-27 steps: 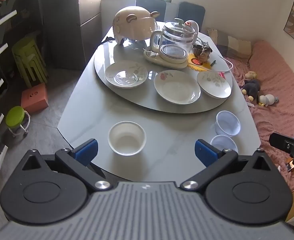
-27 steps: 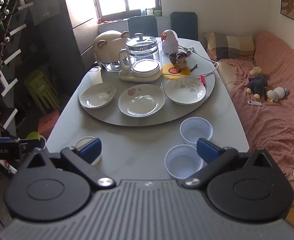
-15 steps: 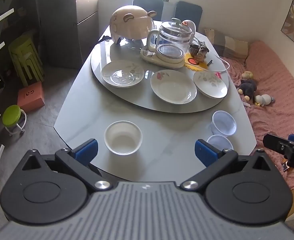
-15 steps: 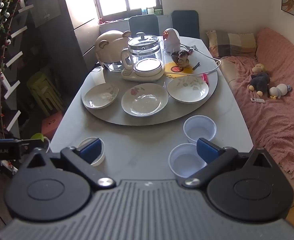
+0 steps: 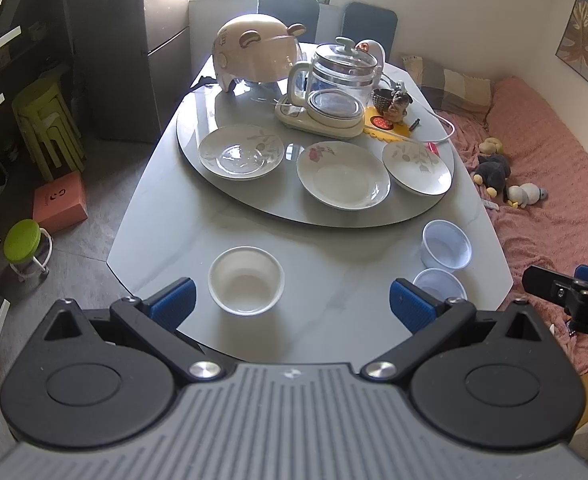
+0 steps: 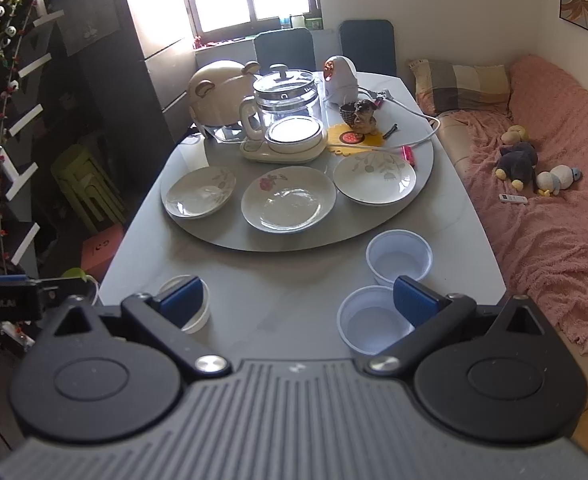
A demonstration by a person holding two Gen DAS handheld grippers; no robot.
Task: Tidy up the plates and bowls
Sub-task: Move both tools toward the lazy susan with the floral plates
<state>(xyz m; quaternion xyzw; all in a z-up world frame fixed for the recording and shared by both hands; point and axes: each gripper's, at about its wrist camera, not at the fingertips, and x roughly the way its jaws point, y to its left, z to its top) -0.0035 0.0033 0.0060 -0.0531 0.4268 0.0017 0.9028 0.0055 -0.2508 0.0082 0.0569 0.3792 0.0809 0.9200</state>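
The left gripper (image 5: 292, 305) hangs above the near edge of the table (image 5: 334, 320) with its blue-padded fingers (image 5: 173, 304) spread wide and nothing between them; the white bowl (image 5: 246, 281) sits on the tabletop just ahead of the left finger, not touched. The right gripper (image 6: 300, 300) is likewise held wide apart and empty over the same near edge, its right finger (image 6: 416, 300) overlapping the view of two translucent plastic bowls: the nearer plastic bowl (image 6: 370, 320) and the farther plastic bowl (image 6: 399, 256), which stand just beside each other near the table's right side. In the right wrist view the white bowl (image 6: 194, 320) is partly hidden behind the left finger. Farther out, a round grey turntable (image 5: 254, 208) carries three plates in a row: the left plate (image 5: 241, 152) with a faint leaf pattern, the middle plate (image 5: 343, 174) with a pink flower, and the right plate (image 5: 417, 168) with a dark rim, each apart from its neighbour. Behind the plates stand a glass kettle (image 5: 336, 80) on its cream base, a beige bear-eared cover (image 5: 256, 56) and a small figurine (image 5: 394, 102) on a yellow mat. To the right of the table lies a pink blanket (image 5: 554, 184) with soft toys (image 5: 494, 172).
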